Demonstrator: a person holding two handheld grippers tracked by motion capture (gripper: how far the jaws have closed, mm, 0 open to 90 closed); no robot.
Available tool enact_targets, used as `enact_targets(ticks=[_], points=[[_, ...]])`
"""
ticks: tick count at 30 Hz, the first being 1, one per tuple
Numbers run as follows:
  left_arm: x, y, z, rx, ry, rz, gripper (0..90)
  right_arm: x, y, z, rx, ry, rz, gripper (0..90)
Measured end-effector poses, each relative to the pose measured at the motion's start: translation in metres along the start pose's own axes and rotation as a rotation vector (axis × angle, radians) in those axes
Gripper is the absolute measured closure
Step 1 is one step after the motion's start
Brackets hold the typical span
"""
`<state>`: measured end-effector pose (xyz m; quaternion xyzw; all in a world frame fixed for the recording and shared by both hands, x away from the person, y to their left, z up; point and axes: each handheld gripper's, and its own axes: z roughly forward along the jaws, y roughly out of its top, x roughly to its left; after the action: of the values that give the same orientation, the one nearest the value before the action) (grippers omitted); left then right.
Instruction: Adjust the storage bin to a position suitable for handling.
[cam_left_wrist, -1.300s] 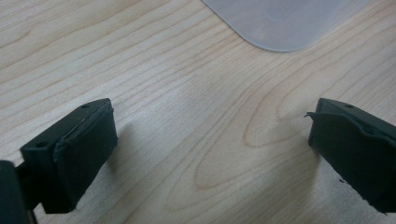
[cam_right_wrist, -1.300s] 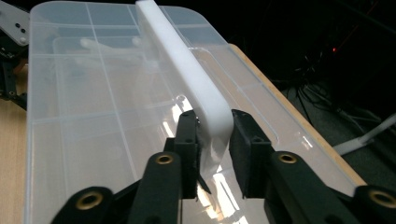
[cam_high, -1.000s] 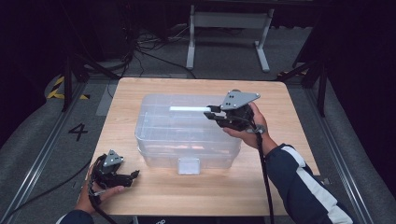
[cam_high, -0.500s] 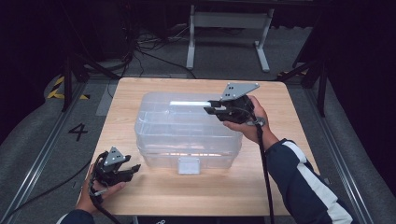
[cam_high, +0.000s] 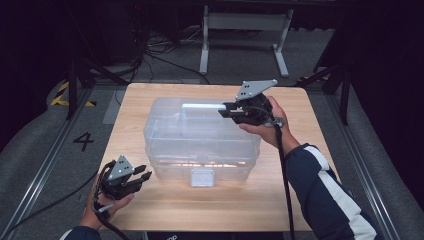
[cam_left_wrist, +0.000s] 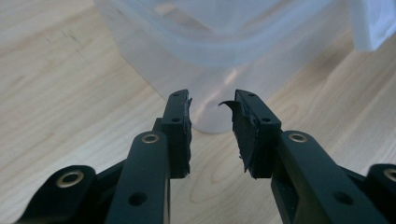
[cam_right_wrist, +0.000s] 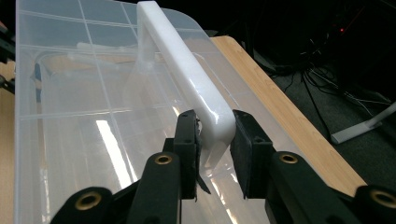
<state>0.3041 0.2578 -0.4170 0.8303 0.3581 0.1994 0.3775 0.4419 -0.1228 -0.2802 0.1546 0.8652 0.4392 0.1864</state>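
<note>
While a clear plastic storage box (cam_high: 200, 137) sits lidded at the middle of the wooden worktop (cam_high: 310, 150), a person works a claw in each hand on either side of it. Largest on the worktop, the box spans most of its width, with a white latch tab (cam_high: 202, 177) on its near wall and a white handle (cam_high: 202, 106) standing up from the far right of its lid (cam_right_wrist: 93, 116).

At the right, a hand (cam_high: 267, 125) in a dark sleeve with a white stripe holds the right claw (cam_high: 222, 111) above the lid's far right corner, its grey three-cornered plate on top. Seen in the right gripper view, this claw (cam_right_wrist: 215, 149) has its jaws set narrowly around the end of the handle (cam_right_wrist: 187, 74), one pad on each side of the white bar; the jaws look close against it, though whether they press it cannot be told for certain.

At the near left, the other hand (cam_high: 102, 200) rests the left claw (cam_high: 142, 175) low on the worktop, just beside the box's near left corner and apart from it. Its own view shows this claw (cam_left_wrist: 212, 133) moderately open, nothing between the jaws, pointing at the rounded base of the box (cam_left_wrist: 219, 56), with a torn flap of pad lining curling off one jaw.
</note>
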Motion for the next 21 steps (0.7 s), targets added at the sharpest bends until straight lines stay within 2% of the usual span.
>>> enact_targets(ticks=[4,7,10,13,17,21], points=[[0.003,0.01,-0.012,-0.07,-0.005,-0.029,67.3,-0.003,0.002,0.0,0.002,0.003,0.002,72.8],[0.004,0.018,-0.019,-0.103,-0.019,-0.01,72.1,-0.006,0.003,0.0,-0.002,0.004,0.005,72.5],[0.004,0.026,-0.022,-0.142,-0.04,-0.011,77.2,-0.007,0.004,0.0,0.0,0.003,-0.001,72.2],[0.001,0.032,-0.018,-0.145,-0.046,-0.014,82.6,-0.01,0.004,0.0,-0.003,0.01,0.004,72.2],[-0.003,0.034,-0.012,-0.144,-0.037,0.007,88.9,-0.01,0.004,0.0,-0.004,0.009,0.002,72.1],[-0.003,0.033,-0.012,-0.158,-0.031,0.006,89.9,-0.007,0.002,-0.002,-0.014,-0.014,-0.002,72.2]])
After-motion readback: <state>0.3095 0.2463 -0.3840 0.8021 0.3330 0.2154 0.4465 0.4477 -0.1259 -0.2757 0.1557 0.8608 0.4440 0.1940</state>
